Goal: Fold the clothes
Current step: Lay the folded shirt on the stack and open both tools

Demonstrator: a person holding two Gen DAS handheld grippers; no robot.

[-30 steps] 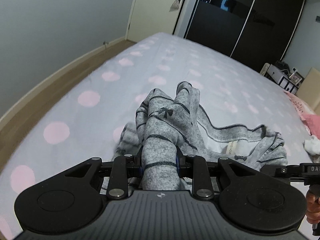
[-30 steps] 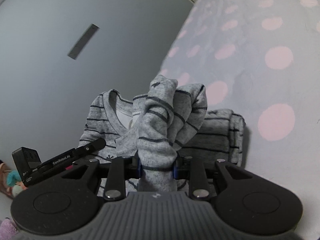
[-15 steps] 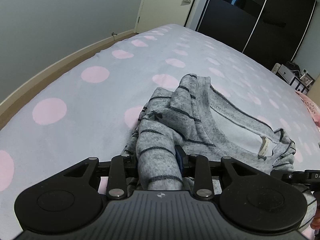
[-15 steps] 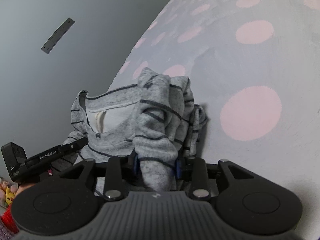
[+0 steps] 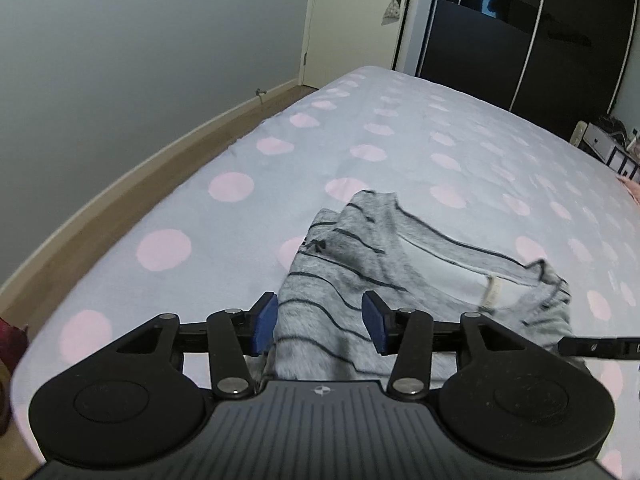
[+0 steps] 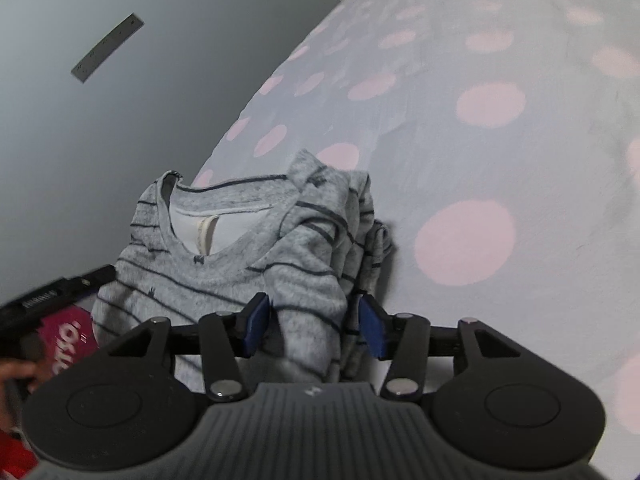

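Right tongs (image 6: 313, 326) spread around a fold of grey striped sweater (image 6: 224, 268); polka-dot bedsheet (image 6: 500, 152) beneath

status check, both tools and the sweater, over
Left tool open, fabric loose between pads. Right tool open too. Striped grey sweater lying on the dotted bedsheet, neckline showing. Nothing in the way.

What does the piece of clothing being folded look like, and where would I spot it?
Look at the bed with the pale grey sheet dotted with pink circles. Near its edge lies a grey sweater with thin dark stripes, its neckline showing a white lining and label. It sits between the open left gripper and right gripper, the only striped thing there.
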